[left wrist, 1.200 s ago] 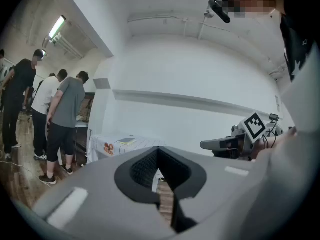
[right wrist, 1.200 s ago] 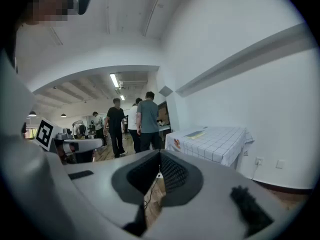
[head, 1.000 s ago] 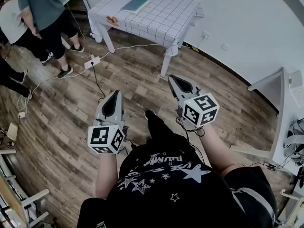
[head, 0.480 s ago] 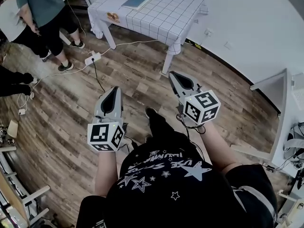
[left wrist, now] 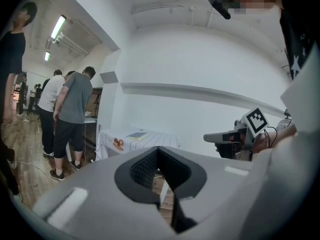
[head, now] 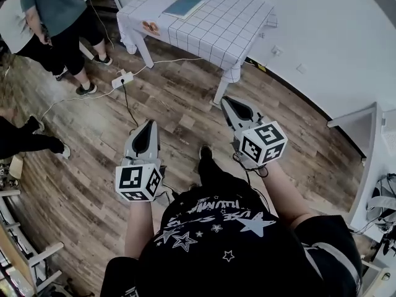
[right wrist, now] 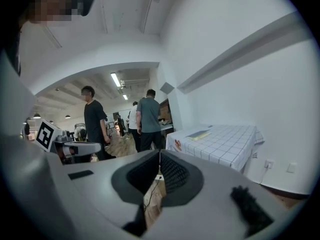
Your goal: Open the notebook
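Notebook (head: 183, 5) on table (head: 226, 26); wood floor (head: 179, 98) before edge.

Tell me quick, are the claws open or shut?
Left claw: shut, holding nothing.
Right claw: shut, holding nothing.

A cloth-covered table (head: 230, 28) is seen at 12 o'clock on the wooden floor (head: 80, 159). A white power strip (head: 121, 79) is located at 11 o'clock, bystanders (head: 52, 6) at 10 o'clock

notebook (head: 183, 5): teal cover
tablecloth (head: 218, 28): white, thin dark grid
floor (head: 86, 156): brown wood-grain planks
wall (head: 334, 36): plain white
shirt (head: 216, 243): black, white stars
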